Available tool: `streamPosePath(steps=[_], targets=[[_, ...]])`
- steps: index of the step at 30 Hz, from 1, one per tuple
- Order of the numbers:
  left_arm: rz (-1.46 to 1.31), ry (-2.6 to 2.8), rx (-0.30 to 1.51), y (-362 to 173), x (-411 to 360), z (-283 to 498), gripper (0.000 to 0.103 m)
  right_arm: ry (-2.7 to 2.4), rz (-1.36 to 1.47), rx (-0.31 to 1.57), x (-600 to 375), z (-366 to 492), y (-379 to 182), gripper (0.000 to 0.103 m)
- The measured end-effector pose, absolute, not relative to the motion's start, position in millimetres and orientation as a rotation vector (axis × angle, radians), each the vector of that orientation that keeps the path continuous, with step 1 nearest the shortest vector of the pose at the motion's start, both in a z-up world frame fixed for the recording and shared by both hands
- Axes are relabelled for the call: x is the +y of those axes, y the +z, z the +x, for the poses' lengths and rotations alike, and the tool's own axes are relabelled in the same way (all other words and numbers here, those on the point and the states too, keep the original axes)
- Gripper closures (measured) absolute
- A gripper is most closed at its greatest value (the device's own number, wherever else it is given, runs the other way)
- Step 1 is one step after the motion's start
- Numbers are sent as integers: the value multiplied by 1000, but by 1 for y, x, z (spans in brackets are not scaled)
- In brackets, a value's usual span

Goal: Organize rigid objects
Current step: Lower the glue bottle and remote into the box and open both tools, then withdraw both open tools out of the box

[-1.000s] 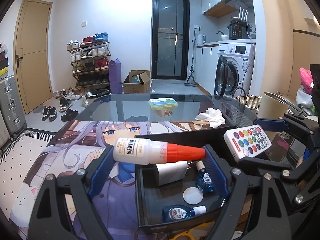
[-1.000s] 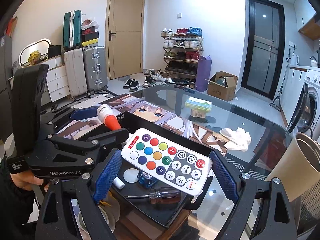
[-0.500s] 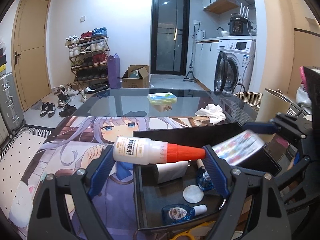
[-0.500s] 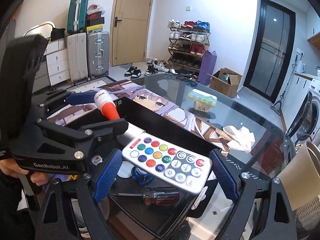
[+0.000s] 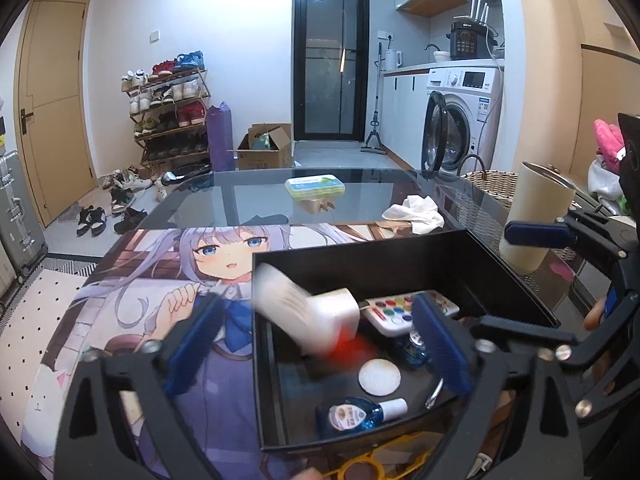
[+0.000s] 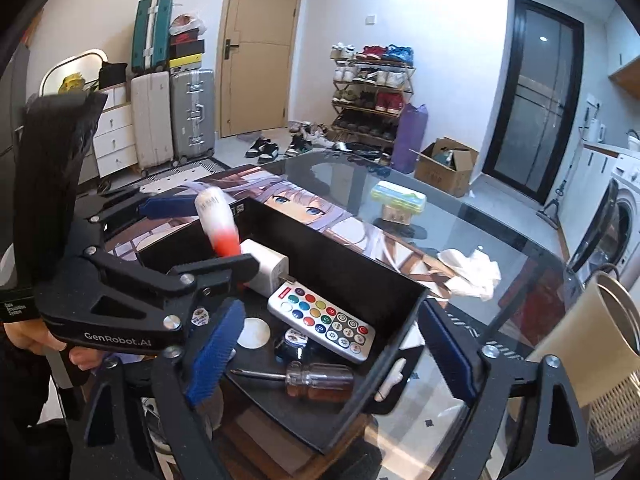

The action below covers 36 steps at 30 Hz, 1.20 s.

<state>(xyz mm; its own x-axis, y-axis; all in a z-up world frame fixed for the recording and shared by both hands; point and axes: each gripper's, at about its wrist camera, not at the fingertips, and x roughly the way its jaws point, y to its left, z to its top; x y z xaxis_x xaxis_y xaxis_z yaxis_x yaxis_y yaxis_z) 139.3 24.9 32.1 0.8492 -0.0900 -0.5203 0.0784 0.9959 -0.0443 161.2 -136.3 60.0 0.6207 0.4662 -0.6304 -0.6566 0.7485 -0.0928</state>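
The left gripper [image 5: 316,344] is hanging over the near left corner of the black tray [image 5: 400,256], its blue pads spread wide and gripping nothing. Between them the white bottle with the red tip [image 5: 304,316] is showing only as a blur, tilted above the tray's left side with the red end pointing down, touching neither pad. Behind it the white charger [image 6: 266,266] is lying near the tray's left wall, and the remote control [image 6: 322,318] is resting flat on the tray floor toward the right wall. A white round disc [image 5: 379,376], two small blue bottles [image 5: 356,416] and a screwdriver [image 6: 304,380] are sharing the tray's near edge. The right gripper [image 6: 332,360] is hovering at the tray's right corner, jaws parted, holding nothing.
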Motion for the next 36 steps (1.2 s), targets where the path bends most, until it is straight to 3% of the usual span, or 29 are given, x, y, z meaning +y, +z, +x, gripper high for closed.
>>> streamPosePath(steps=[4,20,36], targets=[[-55,-123,561,32,26,133,0,649,-311,622,-146,152,64,0],[-59,-77,569,33,42,78,0,624,-175,695,-177,117,69,0],[-59,-55,619,13,45,51,0,664,-215,761,-163,84,52,0]])
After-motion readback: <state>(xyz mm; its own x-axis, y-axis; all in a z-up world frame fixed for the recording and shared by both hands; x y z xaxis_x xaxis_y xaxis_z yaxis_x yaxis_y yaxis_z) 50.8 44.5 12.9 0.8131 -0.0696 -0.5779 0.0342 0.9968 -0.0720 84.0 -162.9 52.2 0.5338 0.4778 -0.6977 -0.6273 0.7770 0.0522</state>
